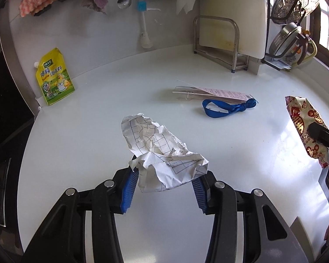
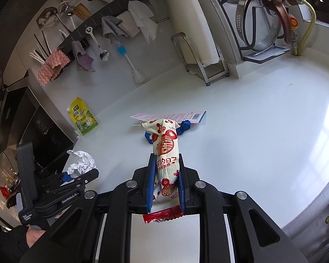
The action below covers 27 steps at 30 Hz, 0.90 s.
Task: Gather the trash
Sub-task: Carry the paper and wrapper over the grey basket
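My left gripper (image 1: 164,175) is shut on a crumpled sheet of printed paper (image 1: 160,153), held just above the white counter (image 1: 241,153); the blue pads press on both sides of it. The right wrist view shows the same paper (image 2: 81,161) in the left gripper (image 2: 76,176) at lower left. My right gripper (image 2: 166,157) is shut on a white and red snack wrapper (image 2: 166,146) that sticks out forward between its fingers. That wrapper (image 1: 304,127) also appears at the right edge of the left wrist view. A knotted blue ribbon (image 1: 226,107) lies on a clear packet with a pink label (image 1: 210,92) mid-counter.
A yellow seasoning pouch (image 1: 53,77) leans against the back wall at the left. A metal rack (image 1: 217,41) with a white cutting board stands at the back right, with pot lids (image 1: 294,41) beyond. Cloths and utensils hang on the wall. A dark stove area borders the counter's left edge.
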Each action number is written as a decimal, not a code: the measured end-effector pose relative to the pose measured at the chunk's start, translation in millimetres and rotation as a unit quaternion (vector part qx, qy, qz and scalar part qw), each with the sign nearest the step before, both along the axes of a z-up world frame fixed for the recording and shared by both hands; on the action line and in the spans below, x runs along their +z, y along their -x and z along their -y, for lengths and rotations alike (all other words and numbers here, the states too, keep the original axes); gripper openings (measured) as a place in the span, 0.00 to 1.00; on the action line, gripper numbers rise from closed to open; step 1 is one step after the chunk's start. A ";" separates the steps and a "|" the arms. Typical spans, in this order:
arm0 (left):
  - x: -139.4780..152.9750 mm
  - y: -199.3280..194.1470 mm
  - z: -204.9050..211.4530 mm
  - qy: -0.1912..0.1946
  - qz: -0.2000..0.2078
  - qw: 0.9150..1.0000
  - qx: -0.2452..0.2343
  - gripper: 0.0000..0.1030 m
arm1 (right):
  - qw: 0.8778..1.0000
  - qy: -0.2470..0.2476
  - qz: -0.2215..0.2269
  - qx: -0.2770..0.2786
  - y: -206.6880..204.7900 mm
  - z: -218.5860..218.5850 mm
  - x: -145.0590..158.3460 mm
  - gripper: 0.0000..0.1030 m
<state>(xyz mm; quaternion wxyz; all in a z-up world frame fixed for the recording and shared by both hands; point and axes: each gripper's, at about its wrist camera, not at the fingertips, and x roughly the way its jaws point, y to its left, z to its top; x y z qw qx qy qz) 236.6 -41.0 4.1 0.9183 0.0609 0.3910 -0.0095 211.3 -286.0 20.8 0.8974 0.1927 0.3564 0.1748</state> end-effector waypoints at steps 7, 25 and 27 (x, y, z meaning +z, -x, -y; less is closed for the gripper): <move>9.1 56.8 -0.7 0.005 0.010 1.000 -0.016 0.44 | 1.000 0.015 0.013 0.001 66.1 -13.6 10.7 0.17; -1.7 189.4 -1.9 0.027 0.016 0.997 -0.075 0.44 | 0.999 0.048 -0.001 -0.023 222.3 -62.6 3.7 0.17; -4.5 196.2 -4.6 0.030 0.013 0.997 -0.077 0.44 | 0.998 0.045 -0.003 -0.032 231.7 -64.5 1.6 0.17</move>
